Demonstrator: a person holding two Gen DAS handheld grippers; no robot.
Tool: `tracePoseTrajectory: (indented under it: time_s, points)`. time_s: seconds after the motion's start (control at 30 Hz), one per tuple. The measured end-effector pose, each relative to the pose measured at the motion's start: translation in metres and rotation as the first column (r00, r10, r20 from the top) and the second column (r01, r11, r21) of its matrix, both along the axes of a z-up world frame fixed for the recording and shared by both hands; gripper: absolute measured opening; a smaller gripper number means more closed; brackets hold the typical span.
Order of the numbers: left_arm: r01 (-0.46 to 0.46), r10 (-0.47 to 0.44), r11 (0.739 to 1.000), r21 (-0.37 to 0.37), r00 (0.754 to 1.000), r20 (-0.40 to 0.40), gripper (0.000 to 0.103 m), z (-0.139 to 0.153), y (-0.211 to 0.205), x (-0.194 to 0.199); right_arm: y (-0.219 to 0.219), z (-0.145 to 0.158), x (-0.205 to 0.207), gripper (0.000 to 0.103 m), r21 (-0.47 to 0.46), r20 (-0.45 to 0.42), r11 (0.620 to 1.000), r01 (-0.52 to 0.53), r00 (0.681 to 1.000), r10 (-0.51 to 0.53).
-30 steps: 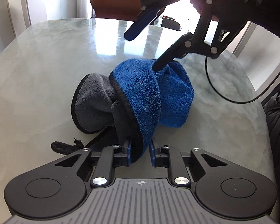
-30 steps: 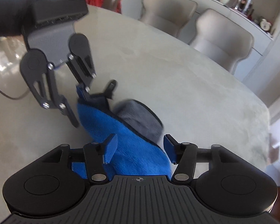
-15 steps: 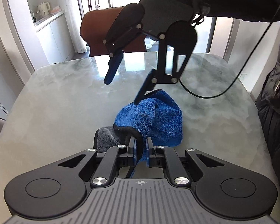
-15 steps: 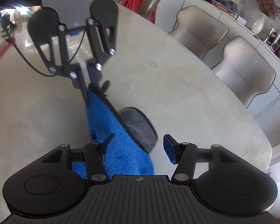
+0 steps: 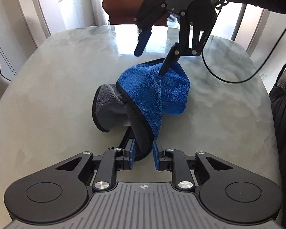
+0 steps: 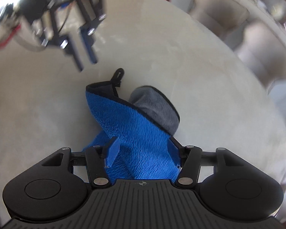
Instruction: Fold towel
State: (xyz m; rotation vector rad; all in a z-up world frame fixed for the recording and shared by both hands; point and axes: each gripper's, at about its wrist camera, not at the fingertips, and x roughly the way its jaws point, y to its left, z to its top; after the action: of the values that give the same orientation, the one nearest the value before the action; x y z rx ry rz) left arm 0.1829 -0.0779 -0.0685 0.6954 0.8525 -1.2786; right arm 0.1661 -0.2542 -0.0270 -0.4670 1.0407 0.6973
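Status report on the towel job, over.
Left hand-held gripper open, gripping nothing. Right hand-held gripper open, one fingertip at the blue heap. Towel crumpled on table, not yet folded. Nothing blocking.

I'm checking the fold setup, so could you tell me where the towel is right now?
The towel lies bunched mid-table in the left wrist view, its near corner between the left gripper's fingers, with the open right gripper above its far edge.

Pale marble table (image 5: pixel 66 72); brown chair (image 5: pixel 124 2) at far end; beige chairs (image 6: pixel 257 43) alongside; bright windows (image 5: pixel 234 19) behind.
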Motion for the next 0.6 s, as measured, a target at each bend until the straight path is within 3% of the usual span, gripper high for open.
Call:
tracePoseTrajectory:
  time_s: [0.1,0.23,0.33,0.5,0.6]
  points:
    - [-0.014,0.014,1.000,-0.017,1.000,-0.010,0.039,-0.010,-0.004,-0.002,-0.036,-0.007,0.007,0.056,0.088,-0.057,0.976,0.198,0.979,-0.193]
    - [-0.009,0.009,1.000,-0.002,1.000,0.013,0.044,-0.023,-0.008,-0.004,-0.077,-0.021,0.016,0.056,0.257,-0.164,0.896,0.363,0.930,-0.329]
    - [-0.016,0.016,1.000,0.008,1.000,0.000,0.044,-0.032,-0.012,0.000,-0.092,-0.032,0.024,0.056,0.310,-0.206,0.862,0.400,0.914,-0.350]
    - [-0.032,0.031,0.999,-0.004,0.998,-0.054,0.043,-0.041,-0.016,0.010,-0.104,-0.053,0.034,0.056,0.297,-0.257,0.839,0.456,0.884,-0.390]
    - [-0.016,0.016,1.000,0.006,0.995,-0.094,0.042,-0.047,-0.020,0.014,-0.113,-0.064,0.038,0.056,0.350,-0.322,0.800,0.488,0.864,-0.386]
